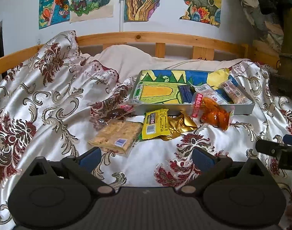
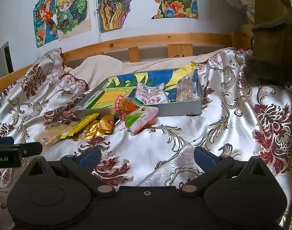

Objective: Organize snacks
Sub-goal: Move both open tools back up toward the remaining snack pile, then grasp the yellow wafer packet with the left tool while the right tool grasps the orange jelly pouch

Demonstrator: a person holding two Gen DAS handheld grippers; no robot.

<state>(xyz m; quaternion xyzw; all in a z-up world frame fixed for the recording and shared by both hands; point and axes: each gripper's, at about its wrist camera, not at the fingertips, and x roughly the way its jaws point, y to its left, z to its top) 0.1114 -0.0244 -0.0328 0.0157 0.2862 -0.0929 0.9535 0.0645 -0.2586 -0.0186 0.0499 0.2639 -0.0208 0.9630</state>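
A shallow grey tray (image 1: 247,108) (image 2: 180,110) lined with a coloured drawing lies on the bed and holds several snack packs. In front of it lie a cracker pack (image 1: 116,137) (image 2: 50,135), a yellow pack (image 1: 155,123) (image 2: 80,125), a gold wrapper (image 1: 179,125) (image 2: 99,127), a dark snack pack (image 1: 113,114) and an orange pack (image 1: 215,115) (image 2: 136,115) leaning on the tray's front wall. My left gripper (image 1: 146,158) is open and empty, just short of the cracker pack. My right gripper (image 2: 146,158) is open and empty over bare bedspread, well short of the snacks.
The floral satin bedspread (image 1: 50,105) (image 2: 241,115) is wrinkled. A wooden bed rail (image 1: 146,37) (image 2: 155,38) runs behind, under drawings on the wall. Hanging clothes (image 2: 270,38) are at the right. The other gripper shows at each view's edge (image 1: 276,150) (image 2: 15,151).
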